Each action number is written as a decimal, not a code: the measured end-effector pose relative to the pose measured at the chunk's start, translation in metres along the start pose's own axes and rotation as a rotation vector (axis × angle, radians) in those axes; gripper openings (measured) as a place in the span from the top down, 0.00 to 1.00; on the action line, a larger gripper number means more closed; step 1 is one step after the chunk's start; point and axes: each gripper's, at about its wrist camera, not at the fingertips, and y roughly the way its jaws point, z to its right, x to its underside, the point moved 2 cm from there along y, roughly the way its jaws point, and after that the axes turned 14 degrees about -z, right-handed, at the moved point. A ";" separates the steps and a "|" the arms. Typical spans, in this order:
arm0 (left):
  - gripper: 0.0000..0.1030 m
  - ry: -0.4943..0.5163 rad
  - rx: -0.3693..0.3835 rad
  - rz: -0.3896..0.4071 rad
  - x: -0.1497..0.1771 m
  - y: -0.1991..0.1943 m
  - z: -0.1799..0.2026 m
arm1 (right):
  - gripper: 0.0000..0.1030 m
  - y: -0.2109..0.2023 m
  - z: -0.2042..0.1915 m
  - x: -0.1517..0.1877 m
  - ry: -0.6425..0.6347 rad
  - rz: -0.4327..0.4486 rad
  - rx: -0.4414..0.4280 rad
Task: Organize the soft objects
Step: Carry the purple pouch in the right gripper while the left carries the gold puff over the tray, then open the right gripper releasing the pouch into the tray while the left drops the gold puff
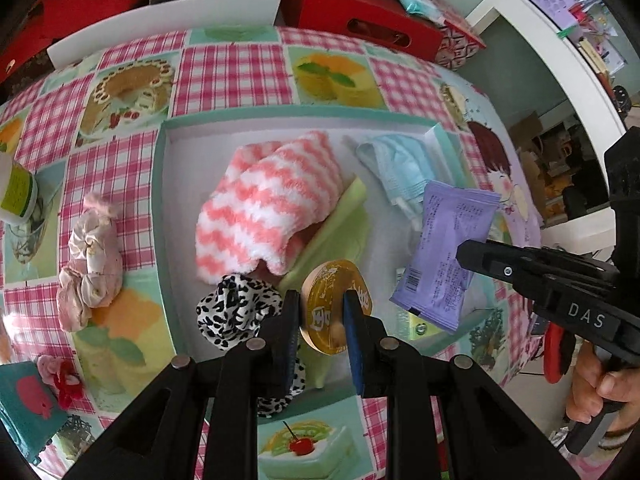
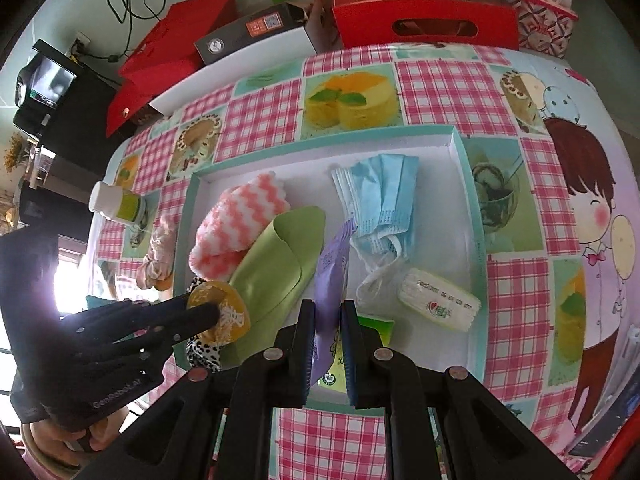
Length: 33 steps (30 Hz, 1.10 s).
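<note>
A shallow white tray with a teal rim [image 1: 160,184] [image 2: 460,148] lies on the table. In it are a pink-and-white fluffy cloth [image 1: 264,204] [image 2: 240,216], a green folded cloth [image 2: 280,264] [image 1: 340,220], blue face masks [image 1: 396,164] [image 2: 380,196], a leopard-print scrunchie [image 1: 232,308] and a white tissue pack [image 2: 440,300]. My left gripper [image 1: 322,320] [image 2: 208,316] is shut on a round yellow packet [image 1: 334,292] [image 2: 224,308] above the tray's near edge. My right gripper [image 2: 328,320] [image 1: 472,252] is shut on a purple sachet [image 1: 448,256] [image 2: 332,272] held above the tray.
A pink floral scrunchie [image 1: 90,268] and a white bottle [image 1: 16,192] [image 2: 116,204] lie on the checked tablecloth left of the tray. A teal box [image 1: 24,404] sits at the near left. Red boxes [image 2: 424,16] stand behind the table.
</note>
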 end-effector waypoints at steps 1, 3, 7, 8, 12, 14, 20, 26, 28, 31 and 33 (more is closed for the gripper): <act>0.79 -0.004 0.000 -0.005 0.000 0.002 -0.001 | 0.86 0.002 0.000 0.000 0.001 -0.004 0.000; 0.78 -0.005 0.000 -0.014 0.000 0.003 -0.002 | 0.86 0.007 0.000 -0.001 0.004 -0.015 -0.003; 0.68 0.007 -0.011 -0.013 0.002 -0.002 0.000 | 0.84 0.009 -0.002 -0.002 -0.001 -0.026 0.003; 0.65 0.010 -0.014 -0.007 0.002 -0.004 0.000 | 0.84 0.009 -0.003 -0.002 -0.002 -0.025 0.005; 0.59 0.014 -0.010 0.019 0.006 -0.017 0.002 | 0.84 0.003 -0.007 -0.002 -0.014 -0.019 0.020; 0.59 0.014 -0.013 0.030 0.008 -0.023 0.002 | 0.84 0.000 -0.009 -0.001 -0.019 -0.015 0.032; 0.54 -0.003 -0.042 0.061 0.013 -0.039 -0.001 | 0.80 -0.009 -0.014 0.004 -0.025 -0.003 0.055; 0.52 -0.031 -0.073 0.072 0.017 -0.044 -0.010 | 0.50 -0.012 -0.020 0.008 -0.043 0.003 0.093; 0.26 -0.042 -0.086 0.079 0.017 -0.045 -0.014 | 0.39 -0.012 -0.020 0.009 -0.048 0.005 0.100; 0.16 -0.055 -0.106 0.113 0.017 -0.049 -0.020 | 0.30 -0.012 -0.020 0.008 -0.056 0.009 0.110; 0.11 -0.058 -0.139 0.145 0.016 -0.051 -0.023 | 0.13 -0.012 -0.021 0.009 -0.067 0.024 0.124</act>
